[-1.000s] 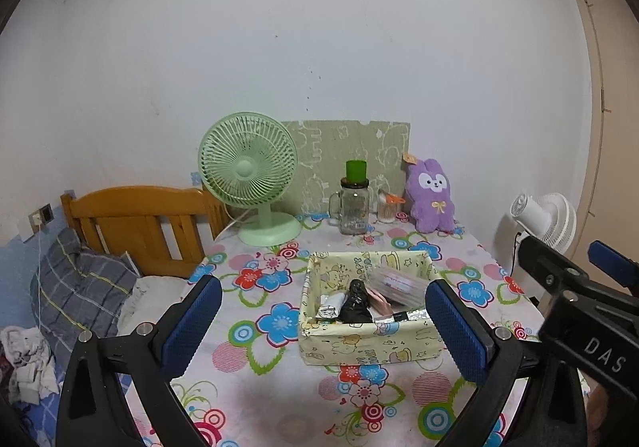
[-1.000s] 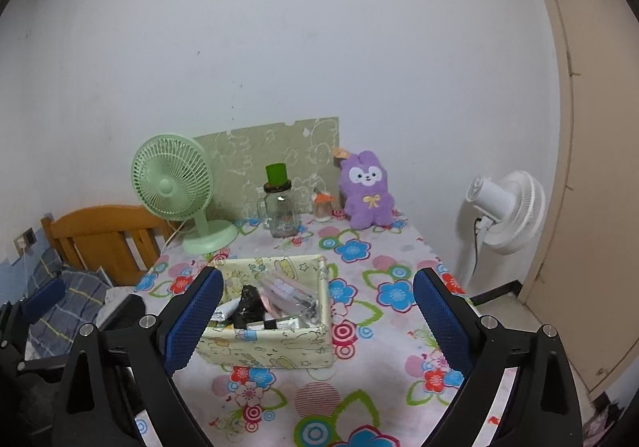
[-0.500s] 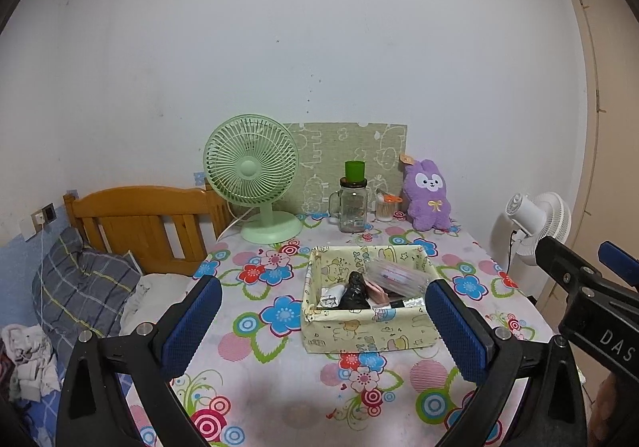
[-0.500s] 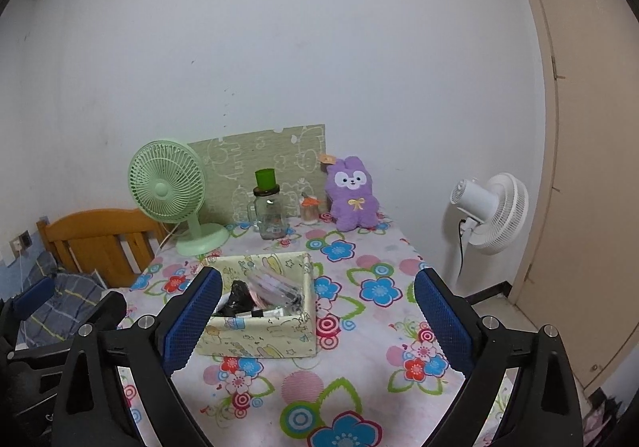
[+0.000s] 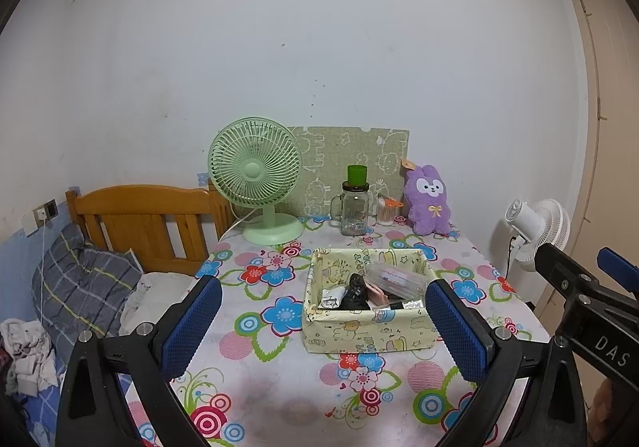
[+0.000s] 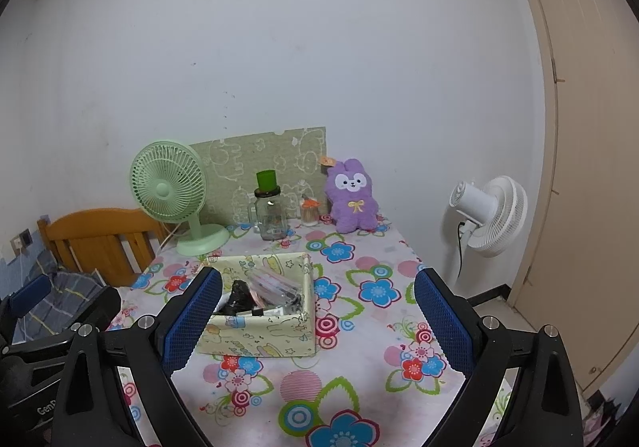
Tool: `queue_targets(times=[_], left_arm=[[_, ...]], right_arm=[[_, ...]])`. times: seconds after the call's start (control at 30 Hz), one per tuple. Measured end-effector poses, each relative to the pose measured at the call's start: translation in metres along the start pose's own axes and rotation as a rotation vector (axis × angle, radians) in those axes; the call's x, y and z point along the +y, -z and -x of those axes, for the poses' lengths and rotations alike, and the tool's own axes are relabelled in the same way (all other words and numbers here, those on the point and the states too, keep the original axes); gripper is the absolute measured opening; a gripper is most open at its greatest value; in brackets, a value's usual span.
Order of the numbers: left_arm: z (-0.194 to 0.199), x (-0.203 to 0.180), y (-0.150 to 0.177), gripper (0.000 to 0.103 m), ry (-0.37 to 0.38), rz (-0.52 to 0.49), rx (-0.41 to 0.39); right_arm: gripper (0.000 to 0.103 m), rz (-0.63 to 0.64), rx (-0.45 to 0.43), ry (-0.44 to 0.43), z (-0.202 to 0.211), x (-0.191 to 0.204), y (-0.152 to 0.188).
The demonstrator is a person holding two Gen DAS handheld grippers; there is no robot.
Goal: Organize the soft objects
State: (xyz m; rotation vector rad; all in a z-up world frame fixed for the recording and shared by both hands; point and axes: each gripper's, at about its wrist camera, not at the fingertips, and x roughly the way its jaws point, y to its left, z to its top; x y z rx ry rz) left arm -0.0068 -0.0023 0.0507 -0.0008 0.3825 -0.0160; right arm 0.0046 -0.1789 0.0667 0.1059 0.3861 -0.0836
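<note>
The plush (image 5: 428,200) is being propped upright at the back of the table (image 5: 279,387), leaning toward the wall beside a green board (image 5: 347,159), probably so that it is kept on show and out of the working space. It is standing just beside a small jar of sticks (image 5: 386,210), with a glass mug (image 5: 353,209) and a green fan (image 5: 255,183) further along the same back row. Nearer the front, a fabric box (image 5: 359,331) is being left open-topped in the middle of the table, likely as the place where things are being gathered; a black lump, a clear packet and some small items are lying inside it, and which of them are soft cannot be told. The plush is well apart from the box.

Both tools are being held back from the table's near edge, high and level, as if the scene is being surveyed and a target is being chosen. The left gripper (image 5: 323,327) is being held wide, nothing between its blue pads (image 5: 191,323), nothing being touched. The right gripper (image 6: 315,323) is likewise being held wide and empty, its pads (image 6: 443,323) framing the box and bare cloth. A white floor fan (image 6: 489,213) is standing beyond the table's right side, clear of any reach toward the plush.
</note>
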Motion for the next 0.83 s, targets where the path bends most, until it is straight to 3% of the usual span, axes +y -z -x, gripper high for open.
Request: queue_targets(times=[0.83], left_arm=[[0.0014,-0.0004,-0.0006,0.103,0.008,0.006,0.003]], right_arm=[[0.098,0.002,0.002,-0.002,0.0008,0.001,-0.0006]])
